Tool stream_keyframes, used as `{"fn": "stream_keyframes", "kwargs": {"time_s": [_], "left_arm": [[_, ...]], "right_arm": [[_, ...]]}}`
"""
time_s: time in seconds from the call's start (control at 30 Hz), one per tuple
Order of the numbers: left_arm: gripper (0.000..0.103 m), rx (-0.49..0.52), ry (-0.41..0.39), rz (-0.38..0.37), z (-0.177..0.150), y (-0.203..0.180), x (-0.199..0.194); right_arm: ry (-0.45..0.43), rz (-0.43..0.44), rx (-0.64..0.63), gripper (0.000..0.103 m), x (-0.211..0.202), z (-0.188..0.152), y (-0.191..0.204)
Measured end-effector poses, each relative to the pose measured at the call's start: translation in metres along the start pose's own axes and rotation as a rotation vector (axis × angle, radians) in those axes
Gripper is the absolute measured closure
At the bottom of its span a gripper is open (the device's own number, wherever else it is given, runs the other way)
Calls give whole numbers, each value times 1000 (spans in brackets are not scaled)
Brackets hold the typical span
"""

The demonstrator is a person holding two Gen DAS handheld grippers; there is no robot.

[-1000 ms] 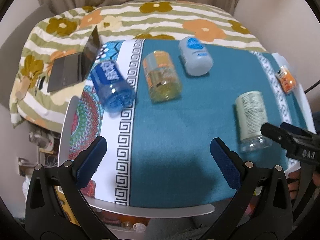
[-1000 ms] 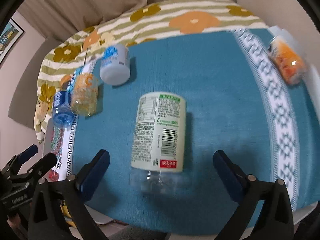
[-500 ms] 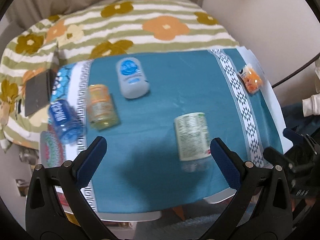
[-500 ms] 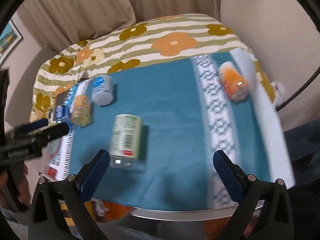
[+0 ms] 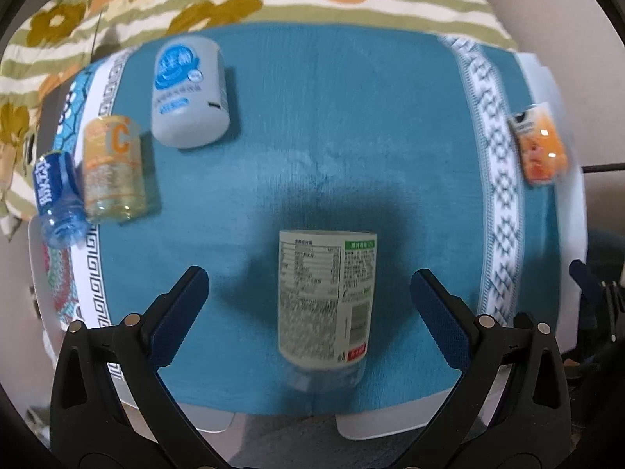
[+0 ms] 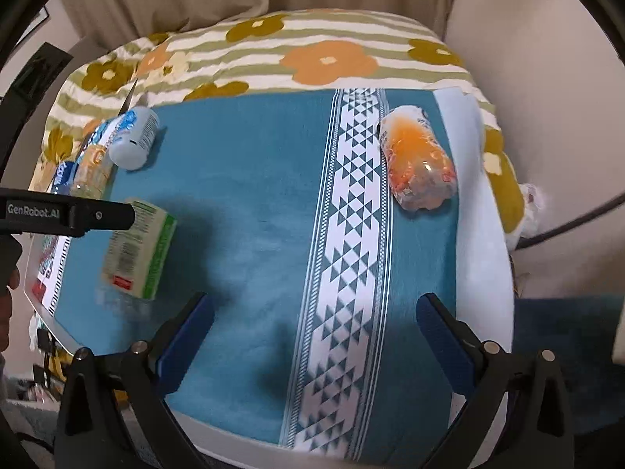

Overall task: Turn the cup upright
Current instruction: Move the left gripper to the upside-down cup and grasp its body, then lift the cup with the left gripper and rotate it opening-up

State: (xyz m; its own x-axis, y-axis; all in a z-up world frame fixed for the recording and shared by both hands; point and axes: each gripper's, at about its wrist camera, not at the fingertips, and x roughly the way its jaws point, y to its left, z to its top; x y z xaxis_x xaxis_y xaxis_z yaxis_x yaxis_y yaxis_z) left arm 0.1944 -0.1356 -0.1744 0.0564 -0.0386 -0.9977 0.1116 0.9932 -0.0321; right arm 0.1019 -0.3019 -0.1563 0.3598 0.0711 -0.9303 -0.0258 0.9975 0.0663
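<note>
Several cups cut from plastic bottles lie on their sides on the teal cloth (image 5: 351, 136). The green-and-white labelled cup (image 5: 326, 301) lies between the open fingers of my left gripper (image 5: 310, 305), which hovers over it; it also shows in the right wrist view (image 6: 136, 250). An orange cup (image 6: 418, 164) lies on its side ahead and right of my open, empty right gripper (image 6: 312, 328); it also shows in the left wrist view (image 5: 541, 148). A grey-blue cup (image 5: 189, 93), a yellow-orange cup (image 5: 113, 168) and a blue cup (image 5: 56, 195) lie at the left.
The cloth covers a white table (image 6: 484, 273) whose front edge is just below the grippers. A floral striped blanket (image 6: 312, 58) lies behind. The left gripper's body (image 6: 66, 215) crosses the left side of the right wrist view. A cable (image 6: 578, 219) runs at the right.
My left gripper has swung right and down over the green-labelled cup. My right gripper has moved right, from that cup toward the orange cup.
</note>
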Motion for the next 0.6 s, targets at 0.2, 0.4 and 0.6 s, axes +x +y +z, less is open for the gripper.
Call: {"fn": "stream_keyframes", "kwargs": {"time_s": [0.2,0.4,0.6], "left_arm": [[7,-30,72,20,8,-6,26],[13,-57,127,23,12,-6,43],[35,-61,149,-15,12,-7,52]], "right_arm": [[40,58,-70,0,28,12,-9],[66,92,-98,0,42,21,-14],[70,102,-104,0,48,27,-19]]}}
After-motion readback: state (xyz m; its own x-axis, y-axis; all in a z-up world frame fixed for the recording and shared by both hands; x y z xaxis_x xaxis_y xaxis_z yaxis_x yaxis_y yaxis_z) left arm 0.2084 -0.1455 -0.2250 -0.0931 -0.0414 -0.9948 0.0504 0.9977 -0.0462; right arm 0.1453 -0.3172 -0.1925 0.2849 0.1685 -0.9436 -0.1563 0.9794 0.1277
